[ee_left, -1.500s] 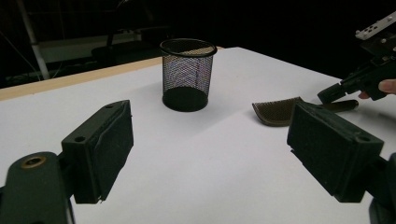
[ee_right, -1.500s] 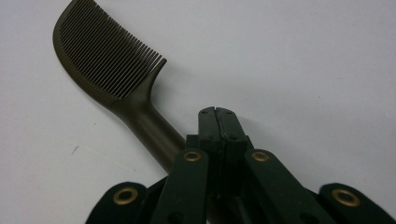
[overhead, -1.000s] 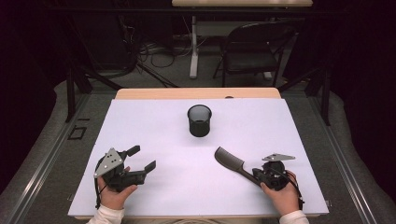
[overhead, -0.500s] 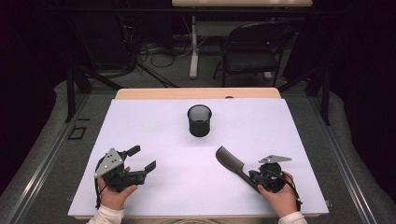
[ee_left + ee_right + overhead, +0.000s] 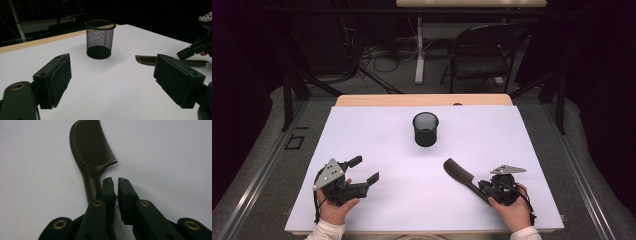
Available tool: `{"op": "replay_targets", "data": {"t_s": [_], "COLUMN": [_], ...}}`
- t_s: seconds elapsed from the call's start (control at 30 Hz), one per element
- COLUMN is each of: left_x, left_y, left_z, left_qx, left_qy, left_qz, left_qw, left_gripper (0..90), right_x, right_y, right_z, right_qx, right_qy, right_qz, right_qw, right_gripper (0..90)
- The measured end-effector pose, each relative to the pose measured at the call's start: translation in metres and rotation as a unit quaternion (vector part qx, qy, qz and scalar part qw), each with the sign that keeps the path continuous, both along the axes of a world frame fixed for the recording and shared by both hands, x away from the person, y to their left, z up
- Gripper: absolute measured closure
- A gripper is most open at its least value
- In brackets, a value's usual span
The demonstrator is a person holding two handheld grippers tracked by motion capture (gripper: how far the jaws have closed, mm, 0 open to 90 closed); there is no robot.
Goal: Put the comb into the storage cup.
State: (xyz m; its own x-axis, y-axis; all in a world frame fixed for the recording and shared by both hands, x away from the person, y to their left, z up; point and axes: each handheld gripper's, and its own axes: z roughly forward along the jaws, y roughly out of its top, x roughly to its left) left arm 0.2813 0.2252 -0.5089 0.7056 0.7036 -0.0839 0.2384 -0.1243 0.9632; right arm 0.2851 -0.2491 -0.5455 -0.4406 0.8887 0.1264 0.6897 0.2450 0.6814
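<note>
Comb is lying flat on the white table, and we are keeping our right gripper just above its handle. The jaws have just been opening a little; only a narrow gap is showing between them, with nothing inside, and the handle is passing below and to the left of them. The long axis is running from this gripper toward the mesh cup. Our left gripper is resting well apart, jaws wide and empty, so the right hand is nearer.
</note>
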Motion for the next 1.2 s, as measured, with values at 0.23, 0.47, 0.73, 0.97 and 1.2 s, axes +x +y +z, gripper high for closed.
{"op": "replay_targets", "data": {"t_s": [0.23,0.47,0.73,0.97,1.2], "left_x": [0.000,0.000,0.000,0.001,0.000], "left_y": [0.000,0.000,0.000,0.000,0.001], "left_z": [0.000,0.000,0.000,-0.001,0.000], "left_qx": [0.000,0.000,-0.002,-0.005,-0.002], "left_qy": [0.000,0.000,0.001,0.001,0.001], "left_qz": [-0.001,-0.001,0.001,0.000,-0.001], "left_qw": [1.0000,1.0000,1.0000,1.0000,1.0000], "left_gripper": [14.5,14.5,14.5,14.5,14.5], "right_x": [0.000,-0.001,-0.001,-0.004,0.001], "right_y": [0.000,0.000,0.004,0.008,0.000], "right_z": [0.002,0.005,0.010,0.017,0.031], "right_qx": [0.004,0.011,0.005,-0.007,0.014], "right_qy": [-0.011,-0.028,-0.035,-0.048,-0.055], "right_qz": [0.002,0.008,0.036,0.061,0.063], "right_qw": [0.9999,0.9995,0.9987,0.9970,0.9964], "right_gripper": [78.4,65.4,48.5,38.9,34.1]}}
